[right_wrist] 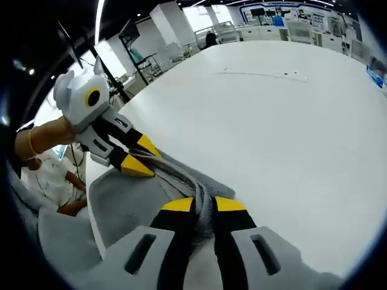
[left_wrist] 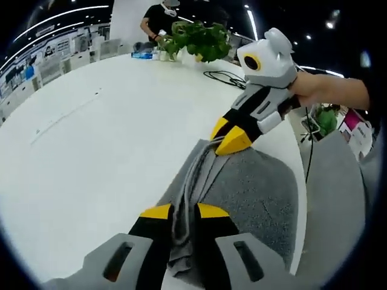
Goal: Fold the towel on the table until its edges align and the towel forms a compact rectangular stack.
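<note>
A grey towel (left_wrist: 254,187) lies at the edge of the white table (left_wrist: 103,139), with one edge gathered into a raised ridge. My left gripper (left_wrist: 184,211) is shut on the near end of that ridge. My right gripper (left_wrist: 227,138), held by a hand, comes in from the upper right and is shut on the far end of the same edge. In the right gripper view my right gripper (right_wrist: 204,205) pinches the bunched towel (right_wrist: 130,208), and my left gripper (right_wrist: 140,158) holds the edge a short way beyond it, over the table (right_wrist: 272,121).
A potted green plant (left_wrist: 196,39) and small items stand at the table's far side, beside a standing person (left_wrist: 158,18). A black cable (left_wrist: 227,77) lies near the table's right edge. A seated person (right_wrist: 51,178) is beyond the table's edge.
</note>
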Demonstrator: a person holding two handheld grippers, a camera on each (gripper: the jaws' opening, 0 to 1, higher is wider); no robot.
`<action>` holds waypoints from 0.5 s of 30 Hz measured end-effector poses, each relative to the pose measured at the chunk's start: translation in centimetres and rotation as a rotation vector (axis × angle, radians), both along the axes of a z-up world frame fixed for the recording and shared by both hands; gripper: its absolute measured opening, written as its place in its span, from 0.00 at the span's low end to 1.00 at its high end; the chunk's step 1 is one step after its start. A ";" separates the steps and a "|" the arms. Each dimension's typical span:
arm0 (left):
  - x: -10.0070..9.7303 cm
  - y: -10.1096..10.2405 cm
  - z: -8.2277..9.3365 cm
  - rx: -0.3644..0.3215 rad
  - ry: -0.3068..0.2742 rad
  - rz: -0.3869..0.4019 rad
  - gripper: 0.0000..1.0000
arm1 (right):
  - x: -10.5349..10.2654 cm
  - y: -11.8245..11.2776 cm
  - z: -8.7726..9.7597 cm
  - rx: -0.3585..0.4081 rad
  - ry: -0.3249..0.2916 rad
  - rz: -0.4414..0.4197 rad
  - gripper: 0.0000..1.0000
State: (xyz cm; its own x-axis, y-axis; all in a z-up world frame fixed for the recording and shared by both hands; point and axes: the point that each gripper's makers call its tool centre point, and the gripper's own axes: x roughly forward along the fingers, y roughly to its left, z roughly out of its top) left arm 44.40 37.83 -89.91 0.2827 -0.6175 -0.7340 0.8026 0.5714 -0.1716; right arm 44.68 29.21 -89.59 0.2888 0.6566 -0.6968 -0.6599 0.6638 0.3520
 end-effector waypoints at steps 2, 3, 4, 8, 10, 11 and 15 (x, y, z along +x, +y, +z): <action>0.3 0.4 0.3 0.006 -0.022 0.021 0.23 | 0.1 -0.1 0.3 0.000 -0.010 -0.001 0.13; 0.3 0.5 0.5 0.007 -0.029 0.025 0.24 | 0.2 -0.2 0.5 0.002 -0.017 -0.004 0.14; 0.4 0.7 0.7 0.005 -0.036 0.033 0.26 | 0.2 -0.2 0.6 0.003 -0.021 -0.005 0.15; 0.8 1.7 1.7 0.025 -0.079 0.066 0.30 | 1.1 -0.7 1.9 0.015 -0.069 -0.049 0.20; 1.5 2.2 2.6 0.031 -0.119 0.101 0.27 | 1.5 -1.1 2.5 0.023 -0.088 -0.074 0.19; 1.8 2.6 2.9 0.039 -0.134 0.114 0.24 | 1.6 -1.2 2.8 0.021 -0.095 -0.075 0.19; 2.8 3.7 4.3 0.007 -0.156 0.184 0.24 | 1.7 -1.6 3.8 0.008 -0.147 -0.060 0.21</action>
